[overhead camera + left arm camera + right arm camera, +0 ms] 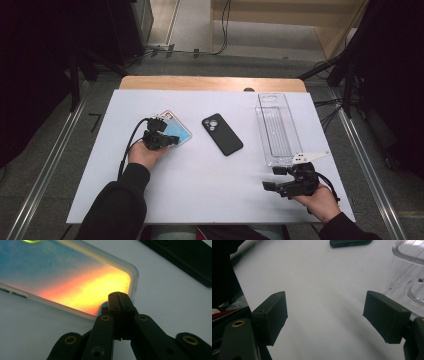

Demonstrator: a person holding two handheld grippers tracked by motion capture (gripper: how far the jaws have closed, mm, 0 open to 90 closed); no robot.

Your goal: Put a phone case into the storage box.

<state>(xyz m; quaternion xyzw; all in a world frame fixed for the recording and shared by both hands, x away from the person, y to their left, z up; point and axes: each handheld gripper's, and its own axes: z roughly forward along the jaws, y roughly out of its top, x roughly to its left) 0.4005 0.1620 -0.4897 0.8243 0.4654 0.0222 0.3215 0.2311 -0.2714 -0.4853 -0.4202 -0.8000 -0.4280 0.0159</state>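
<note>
at the bottom of the high view the right gripper sits in the lower right, held low over the white table, touching nothing; in the right gripper view its jaws stand wide apart with bare table between them. just above it in the frame lies a clear plastic tray, long and empty as far as can be seen, its near end close to the gripper.

left of centre, the left gripper rests at the near edge of an iridescent phone case. in the left gripper view its fingers are pressed together at the case's rim near a corner; whether they pinch the thin rim or simply meet in front of it i cannot tell, since the tips cover the contact.

in the middle of the high view a black phone lies camera side up, apart from both case and tray.

my reading: the case is being taken hold of, probably to fit it to the phone. the next move calls for a sure grip on the rim, then a lift without dragging.

the case's far end is cut off in the left gripper view.
</note>
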